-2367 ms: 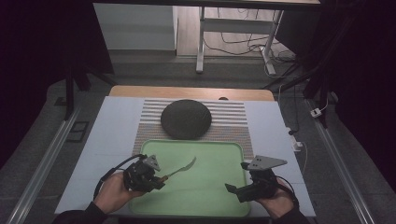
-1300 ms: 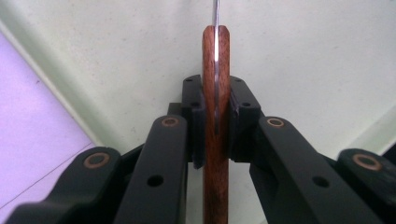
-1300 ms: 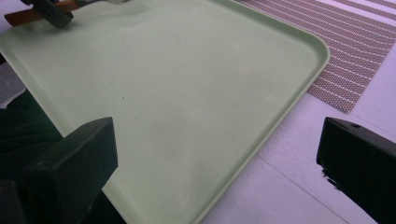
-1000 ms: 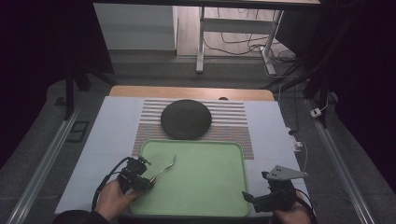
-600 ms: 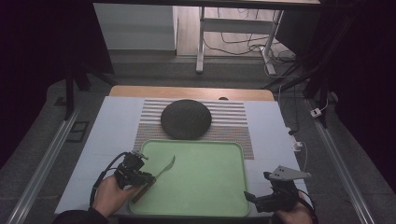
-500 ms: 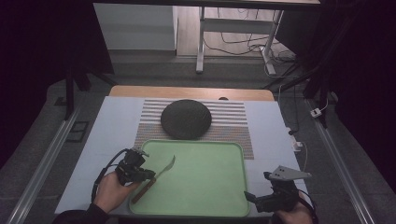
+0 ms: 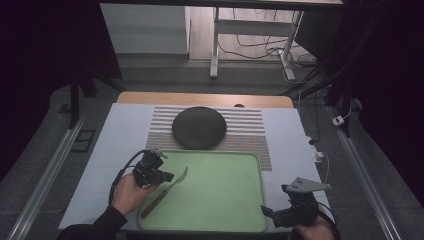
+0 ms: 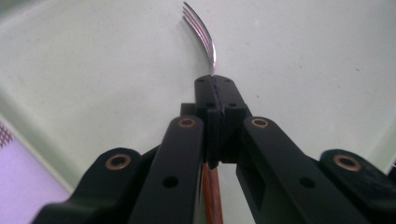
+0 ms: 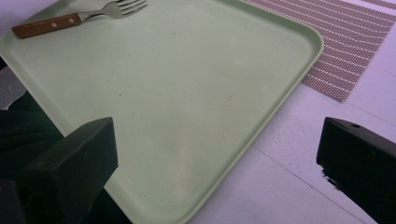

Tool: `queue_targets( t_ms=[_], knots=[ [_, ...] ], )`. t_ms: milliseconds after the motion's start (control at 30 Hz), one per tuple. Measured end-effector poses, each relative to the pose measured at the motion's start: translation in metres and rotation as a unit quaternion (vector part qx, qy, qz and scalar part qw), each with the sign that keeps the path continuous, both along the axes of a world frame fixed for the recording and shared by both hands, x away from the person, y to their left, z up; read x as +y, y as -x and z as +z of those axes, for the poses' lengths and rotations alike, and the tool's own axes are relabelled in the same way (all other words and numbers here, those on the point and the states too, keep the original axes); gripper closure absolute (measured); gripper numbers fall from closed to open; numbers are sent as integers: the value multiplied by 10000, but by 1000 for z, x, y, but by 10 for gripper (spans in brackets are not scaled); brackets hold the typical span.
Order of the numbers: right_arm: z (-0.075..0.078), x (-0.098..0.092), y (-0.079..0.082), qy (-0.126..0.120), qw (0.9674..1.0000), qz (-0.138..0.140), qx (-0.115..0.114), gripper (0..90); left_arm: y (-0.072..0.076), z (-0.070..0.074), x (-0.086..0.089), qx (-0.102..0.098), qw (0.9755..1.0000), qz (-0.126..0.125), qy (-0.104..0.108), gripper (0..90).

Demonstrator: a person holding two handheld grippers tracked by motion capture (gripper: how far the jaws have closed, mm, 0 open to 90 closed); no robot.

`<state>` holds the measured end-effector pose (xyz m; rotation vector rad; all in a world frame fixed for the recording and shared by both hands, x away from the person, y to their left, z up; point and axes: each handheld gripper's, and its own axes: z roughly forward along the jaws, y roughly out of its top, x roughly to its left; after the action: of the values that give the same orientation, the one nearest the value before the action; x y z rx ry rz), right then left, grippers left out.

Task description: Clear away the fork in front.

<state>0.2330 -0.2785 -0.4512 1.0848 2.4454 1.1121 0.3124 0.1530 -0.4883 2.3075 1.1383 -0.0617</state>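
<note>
Wooden-handled fork lay at the green tray's left edge, left gripper clenched on its slick steel neck, right gripper released; light, stiff, surer taken by the handle

L gripper had its two black jaws shut tight on a fork, pads pressed together w/ the metal neck pinched between them; the tines rose just ahead of the tips, curving up & to the left; the wooden handle ran back beneath the jaws toward the camera, seen as an orange-brown strip between the two arms; under & ahead of the gripper lay a pale green tray; its raised rim ran off to the lower left, w/ a bit of white surface & striped mat beyond.
</note>
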Motion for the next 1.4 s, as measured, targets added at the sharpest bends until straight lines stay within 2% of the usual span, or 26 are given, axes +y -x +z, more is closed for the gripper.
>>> queue_targets(
  t_ms=[333, 533, 600, 667, 733, 867, 967, 1167, 1267, 1333, 1400],
  knots=[
    [-1, 0, -1, -16, 10000, 16, 53, 0, -23, -13, -12, 11, 10000, -25, -40, 887],
    [-1, 1, -1, 5, 10000, 28, 63, 0, -30, -20, -11, 66, 9999, 25, -112, 887],
    [-1, 1, -1, 6, 10000, 32, 67, 0, -29, -19, -13, 74, 9999, 16, -66, 886],
    [-1, 1, -1, 7, 10000, 37, 73, 0, -26, -16, -19, 52, 9999, -115, 9, 887],
    [-1, 1, -1, 11, 10000, 37, 78, 0, -21, -13, -29, 7, 9996, -296, -13, 887],
    [-1, 1, -1, 14, 10000, 40, 80, 0, -16, -13, -42, 59, 9986, -528, -27, 887],
    [-1, 1, -1, 14, 10000, 41, 79, 0, -14, -15, -47, 53, 9984, -555, -85, 886],
    [-1, 0, -2, 2, 10000, 44, 90, 0, -9, -13, -54, 25, 9972, -745, 21, 887],
    [-1, 0, -2, -14, 9999, 41, 99, 0, -6, -19, -63, 70, 9960, -882, -82, 887],
    [-1, 0, -2, -24, 9999, 36, 111, 0, -5, -24, -66, 67, 9953, -935, -235, 886],
    [-1, 0, -2, -24, 9999, 34, 113, 0, -6, -25, -65, 45, 9955, -919, -244, 887]
  ],
)
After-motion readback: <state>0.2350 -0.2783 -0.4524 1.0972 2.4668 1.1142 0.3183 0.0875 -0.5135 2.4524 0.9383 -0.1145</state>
